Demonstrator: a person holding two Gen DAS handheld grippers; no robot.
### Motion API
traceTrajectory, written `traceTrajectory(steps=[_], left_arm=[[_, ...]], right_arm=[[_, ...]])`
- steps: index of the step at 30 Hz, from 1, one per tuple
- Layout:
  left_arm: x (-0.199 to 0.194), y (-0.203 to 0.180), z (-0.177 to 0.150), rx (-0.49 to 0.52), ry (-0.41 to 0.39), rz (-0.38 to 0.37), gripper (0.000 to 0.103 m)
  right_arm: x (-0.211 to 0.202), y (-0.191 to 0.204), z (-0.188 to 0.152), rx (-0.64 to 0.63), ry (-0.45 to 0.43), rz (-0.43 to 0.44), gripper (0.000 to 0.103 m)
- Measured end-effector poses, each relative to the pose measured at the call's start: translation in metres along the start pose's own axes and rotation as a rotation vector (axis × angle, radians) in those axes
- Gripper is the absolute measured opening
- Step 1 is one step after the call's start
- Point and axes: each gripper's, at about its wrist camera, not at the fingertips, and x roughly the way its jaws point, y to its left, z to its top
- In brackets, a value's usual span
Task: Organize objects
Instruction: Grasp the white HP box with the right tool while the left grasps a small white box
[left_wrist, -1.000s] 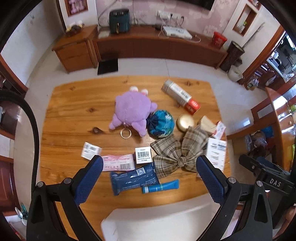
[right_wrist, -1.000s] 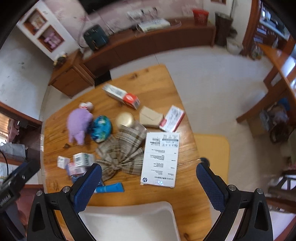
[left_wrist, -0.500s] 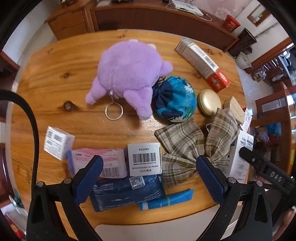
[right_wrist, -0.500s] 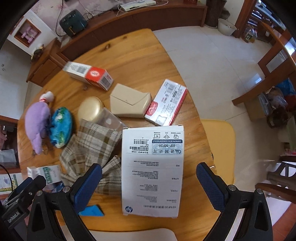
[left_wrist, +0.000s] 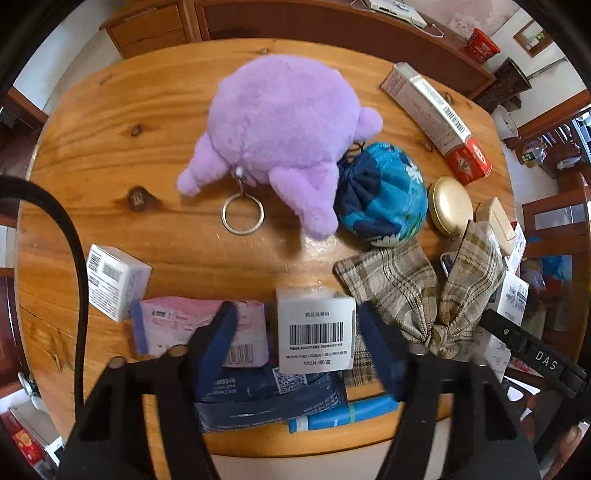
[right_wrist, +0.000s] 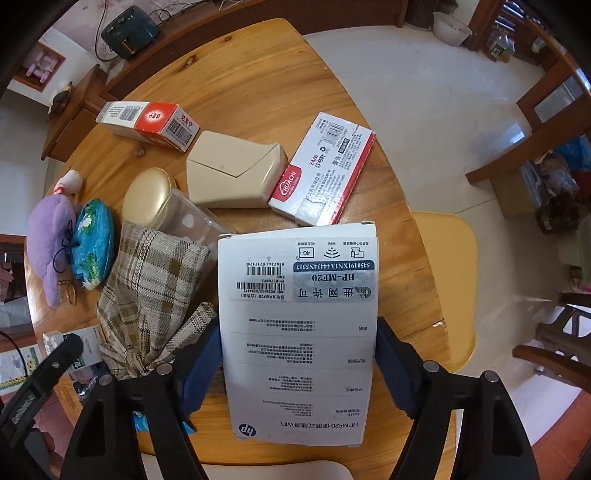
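The right gripper (right_wrist: 297, 363) straddles the white HP box (right_wrist: 301, 332), jaws touching its long sides. The left gripper (left_wrist: 295, 343) brackets the small barcode box (left_wrist: 316, 334), jaws narrowed but apart from it.

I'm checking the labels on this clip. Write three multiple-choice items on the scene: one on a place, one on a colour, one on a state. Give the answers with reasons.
1. Where does the key ring lie?
A. on the table in front of the plush toy
B. on the white HP box
C. inside the gold case

2. What colour is the plush toy?
A. green
B. purple
C. orange

3. How does the right gripper stand?
A. wide open over the bare table
B. shut on the plaid bow
C. jaws closed in on both sides of the white HP box

Answers:
1 A, the ring rests on bare wood of the table, chained to the toy.
2 B, its fur is lilac all over.
3 C, both blue pads sit against the long edges of the box.
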Motion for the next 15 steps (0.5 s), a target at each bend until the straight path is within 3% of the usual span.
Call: traceTrajectory(steps=[8, 10, 12, 15], left_arm=[[-0.002, -0.007, -0.003, 0.028, 0.002, 0.029, 0.066], [0.001, -0.008, -0.001, 0.037, 0.007, 0.034, 0.058], [0.002, -0.011, -0.002, 0.046, 0.020, 0.038, 0.044], [0.002, -0.011, -0.003, 0.045, 0.019, 0.045, 0.038]], right_arm=[[-0.003, -0.003, -0.001, -0.027, 0.003, 0.024, 0.078], [-0.004, -0.004, -0.002, -0.035, 0.005, 0.031, 0.078], [-0.003, -0.001, -0.005, -0.036, 0.006, 0.041, 0.078], [-0.007, -0.005, -0.005, -0.034, 0.002, 0.054, 0.078]])
